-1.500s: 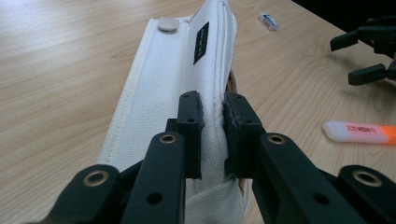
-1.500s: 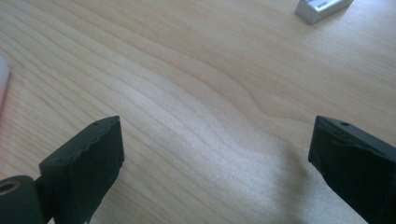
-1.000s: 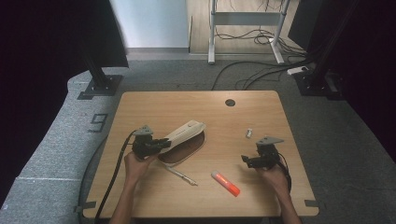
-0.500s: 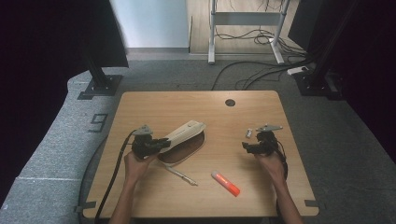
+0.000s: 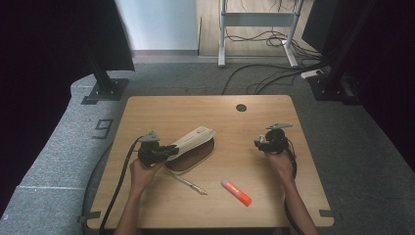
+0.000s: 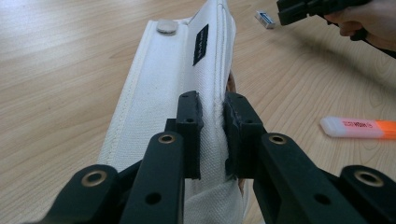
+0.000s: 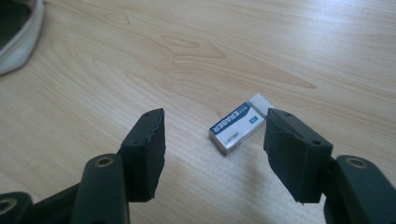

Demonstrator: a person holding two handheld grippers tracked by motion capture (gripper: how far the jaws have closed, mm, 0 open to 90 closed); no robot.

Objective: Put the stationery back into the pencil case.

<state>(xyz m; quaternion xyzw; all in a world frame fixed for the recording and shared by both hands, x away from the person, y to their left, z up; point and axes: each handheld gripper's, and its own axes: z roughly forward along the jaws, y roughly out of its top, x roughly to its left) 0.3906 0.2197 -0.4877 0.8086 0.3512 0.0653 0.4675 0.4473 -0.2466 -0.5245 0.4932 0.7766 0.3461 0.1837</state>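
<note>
My left gripper point(image 6: 212, 135) is clamped on the upper flap of one pencil case point(image 6: 187, 70), made of cream woven canvas, long and flat, with a round metal snap and a small black label. In the high view the case point(image 5: 193, 142) lies left of the middle of the wooden table point(image 5: 235, 205), its dark inside open. My right gripper point(image 7: 212, 149) has just been closing its jaws; they stand apart around one eraser point(image 7: 238, 123), a small white block in a blue and grey paper sleeve, lying flat on the table near the right jaw, not yet pressed. I count one orange highlighter point(image 5: 236, 192) with a white cap, and one thin metal pen point(image 5: 188, 182) beside the case.
</note>
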